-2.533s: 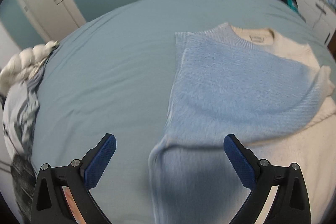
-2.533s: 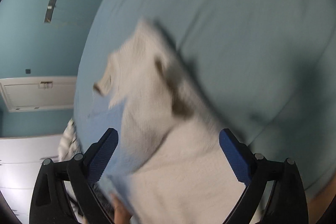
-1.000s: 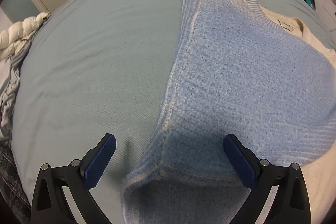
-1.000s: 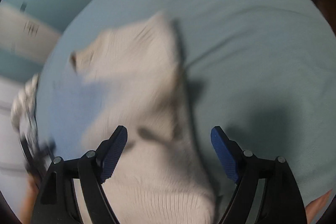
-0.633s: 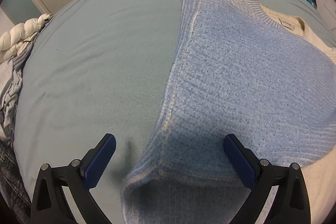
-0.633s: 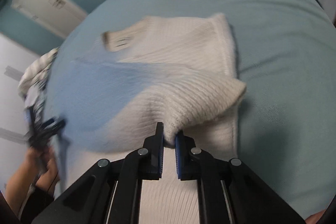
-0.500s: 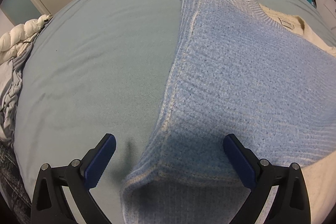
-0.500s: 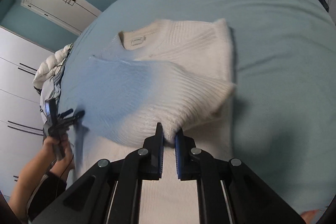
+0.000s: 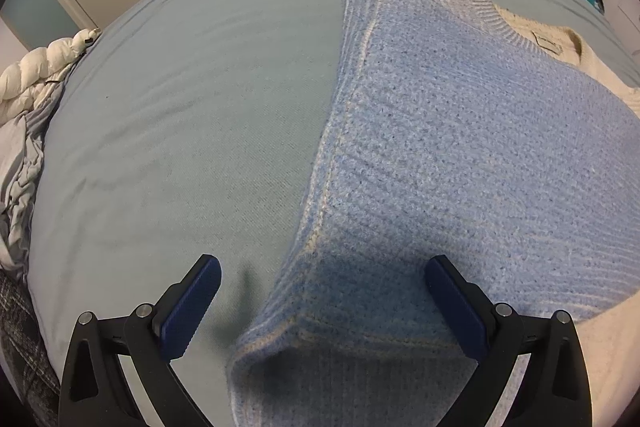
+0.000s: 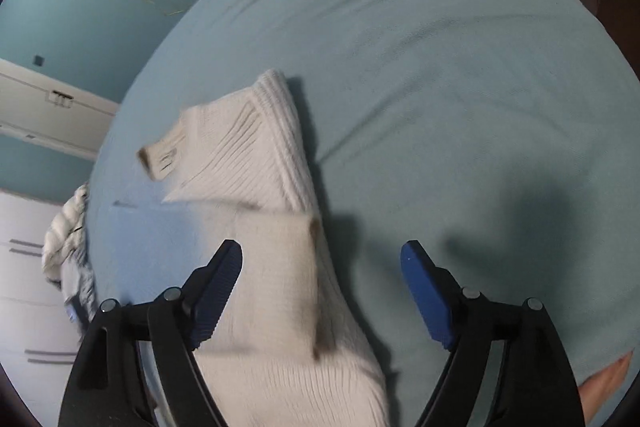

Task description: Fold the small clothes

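**Right sleeve laid across, tongs let go**

The chunky knitted sweater, pale blue on one half and cream on the other (image 10: 256, 267), lies flat on the bed covered in a smooth blue-green sheet (image 10: 460, 67). Half a second ago the right tongs (image 10: 320, 291) were pinched shut on the cream cuff; now their jaws are opening and stand wide, with nothing pressed between the pads, and the cream sleeve rests folded across the body. That fold looks finished on this side, so the lengthwise fold is probably next.

The left tongs (image 9: 320, 307) have kept their place, jaws wide apart above the blue sleeve (image 9: 440, 167), which stays folded over the chest, its cuff just below them and untouched.

The knit is thick and ribbed, with striped edging at collar and hem; it holds soft rounded folds rather than creases. A white puffy quilted jacket (image 9: 36, 75) lies bunched at the bed's far-left edge.
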Action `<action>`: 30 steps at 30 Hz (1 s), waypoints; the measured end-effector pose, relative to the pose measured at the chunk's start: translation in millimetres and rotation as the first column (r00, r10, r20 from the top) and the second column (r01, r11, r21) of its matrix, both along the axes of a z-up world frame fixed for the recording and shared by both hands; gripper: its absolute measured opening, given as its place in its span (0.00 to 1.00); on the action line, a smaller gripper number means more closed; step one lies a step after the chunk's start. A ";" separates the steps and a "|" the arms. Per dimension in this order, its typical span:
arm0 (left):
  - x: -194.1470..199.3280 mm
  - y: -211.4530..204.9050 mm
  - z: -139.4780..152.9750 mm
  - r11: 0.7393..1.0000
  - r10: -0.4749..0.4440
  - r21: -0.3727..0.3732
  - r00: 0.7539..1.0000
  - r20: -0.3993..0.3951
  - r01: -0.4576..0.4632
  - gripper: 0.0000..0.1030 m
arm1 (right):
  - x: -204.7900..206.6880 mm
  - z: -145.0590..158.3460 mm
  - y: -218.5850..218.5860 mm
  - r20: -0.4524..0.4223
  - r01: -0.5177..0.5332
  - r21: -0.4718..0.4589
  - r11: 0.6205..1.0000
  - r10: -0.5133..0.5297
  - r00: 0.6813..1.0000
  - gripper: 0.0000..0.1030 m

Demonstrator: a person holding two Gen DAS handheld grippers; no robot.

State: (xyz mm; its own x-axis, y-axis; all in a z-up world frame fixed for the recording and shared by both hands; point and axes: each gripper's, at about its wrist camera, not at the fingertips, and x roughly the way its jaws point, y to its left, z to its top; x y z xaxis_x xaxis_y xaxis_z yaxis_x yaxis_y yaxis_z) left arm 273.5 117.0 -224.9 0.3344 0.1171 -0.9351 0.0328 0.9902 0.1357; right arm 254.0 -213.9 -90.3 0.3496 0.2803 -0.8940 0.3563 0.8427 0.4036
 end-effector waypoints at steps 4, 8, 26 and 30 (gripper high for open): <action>-3.9 -2.5 -2.7 1.000 -0.006 0.011 1.000 0.009 0.006 1.00 | 15.3 -30.8 29.9 -0.094 -0.085 -0.130 0.988 0.073 0.993 0.51; -7.8 -3.8 -1.3 1.000 -0.017 0.016 1.000 0.012 0.017 1.00 | 15.8 -31.6 64.7 -0.043 -0.167 -0.251 0.953 0.161 0.986 0.07; -12.6 -17.4 33.7 0.996 -0.063 0.075 0.991 0.120 0.054 1.00 | -20.5 2.2 19.8 0.071 0.079 -0.119 0.990 -0.071 0.995 0.77; -21.7 -49.9 54.2 0.980 -0.178 0.126 0.962 0.206 0.155 1.00 | -48.2 -10.1 38.4 -0.017 -0.060 -0.074 0.995 0.059 0.998 0.77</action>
